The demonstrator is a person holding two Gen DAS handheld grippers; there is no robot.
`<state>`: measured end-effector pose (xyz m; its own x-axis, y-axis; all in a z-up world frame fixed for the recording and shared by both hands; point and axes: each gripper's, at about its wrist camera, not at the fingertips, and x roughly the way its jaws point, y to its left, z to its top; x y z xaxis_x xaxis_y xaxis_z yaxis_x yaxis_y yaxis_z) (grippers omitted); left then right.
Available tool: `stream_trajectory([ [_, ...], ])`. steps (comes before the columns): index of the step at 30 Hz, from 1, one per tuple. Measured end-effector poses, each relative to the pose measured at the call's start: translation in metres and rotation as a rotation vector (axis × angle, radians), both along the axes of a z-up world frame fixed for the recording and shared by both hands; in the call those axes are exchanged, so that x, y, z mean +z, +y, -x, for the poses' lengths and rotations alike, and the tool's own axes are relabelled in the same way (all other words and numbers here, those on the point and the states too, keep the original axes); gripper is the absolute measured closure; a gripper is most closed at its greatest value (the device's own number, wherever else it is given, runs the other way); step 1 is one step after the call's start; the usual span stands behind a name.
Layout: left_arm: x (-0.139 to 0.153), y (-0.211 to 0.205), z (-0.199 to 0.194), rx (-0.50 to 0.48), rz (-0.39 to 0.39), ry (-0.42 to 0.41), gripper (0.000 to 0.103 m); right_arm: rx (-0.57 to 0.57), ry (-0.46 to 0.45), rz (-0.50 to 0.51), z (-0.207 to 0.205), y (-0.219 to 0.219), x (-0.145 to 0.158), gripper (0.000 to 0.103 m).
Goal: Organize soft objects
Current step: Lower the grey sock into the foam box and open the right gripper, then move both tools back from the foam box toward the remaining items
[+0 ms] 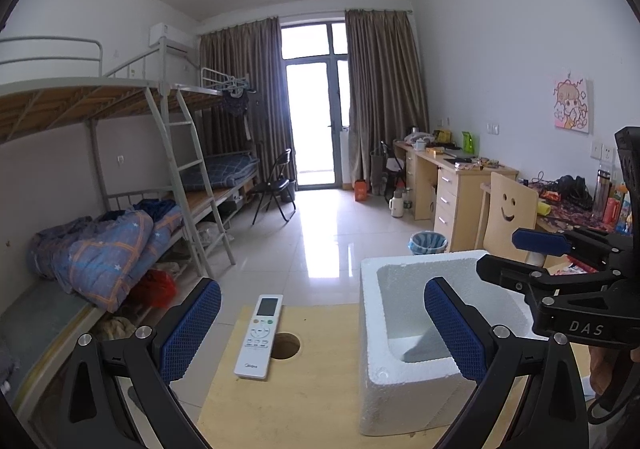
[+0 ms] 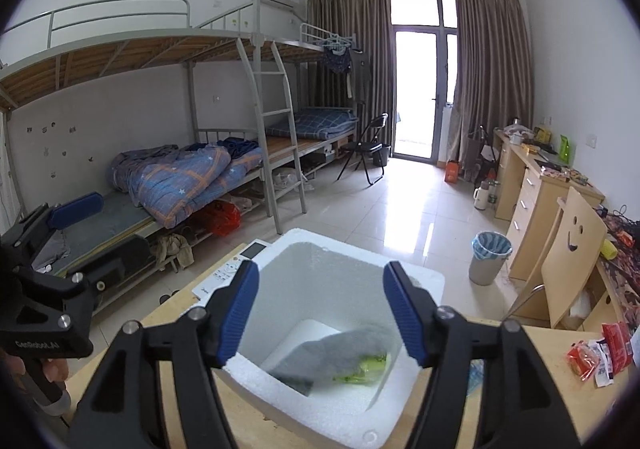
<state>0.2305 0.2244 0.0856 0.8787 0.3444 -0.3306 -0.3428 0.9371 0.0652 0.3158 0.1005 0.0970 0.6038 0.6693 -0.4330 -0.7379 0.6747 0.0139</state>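
A white foam box point(image 2: 304, 405) stands on the wooden table point(image 1: 312, 401). Inside it lies a grey cloth point(image 2: 332, 353) with a green soft thing point(image 2: 368, 365) beside it, both blurred. My right gripper point(image 2: 322, 273) hangs open just above the box's mouth, and nothing is between its blue pads. That same right gripper point(image 1: 520, 255) shows over the box's far right corner in the left wrist view. My left gripper point(image 1: 320, 313) is open and empty, low over the table to the left of the box point(image 1: 372, 329).
A white remote control point(image 1: 260, 337) lies on the table left of the box, beside a round hole point(image 1: 286, 345). Snack packets point(image 2: 600, 353) lie at the table's right. A smiley-backed chair point(image 2: 572, 269), a bin point(image 2: 490, 257) and a bunk bed point(image 2: 180, 177) stand beyond.
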Motion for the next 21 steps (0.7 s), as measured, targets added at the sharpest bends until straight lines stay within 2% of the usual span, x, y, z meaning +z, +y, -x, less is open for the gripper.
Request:
stream_trajectory([
  [10,0.007,-0.017,0.018,-0.02,0.008,-0.01,0.001,-0.007,-0.017,-0.016,0.022,-0.02,0.018,0.033],
  [14,0.013,-0.03,0.031,-0.03,-0.002,-0.022,0.001,-0.018,-0.034,-0.036,0.039,-0.033,0.026,0.026],
  [19,0.02,-0.05,0.046,-0.048,-0.016,-0.031,0.001,-0.039,-0.044,-0.054,0.058,-0.048,0.033,0.025],
  [21,0.024,-0.058,0.056,-0.051,-0.027,-0.038,0.001,-0.044,-0.055,-0.053,0.069,-0.055,0.036,0.021],
])
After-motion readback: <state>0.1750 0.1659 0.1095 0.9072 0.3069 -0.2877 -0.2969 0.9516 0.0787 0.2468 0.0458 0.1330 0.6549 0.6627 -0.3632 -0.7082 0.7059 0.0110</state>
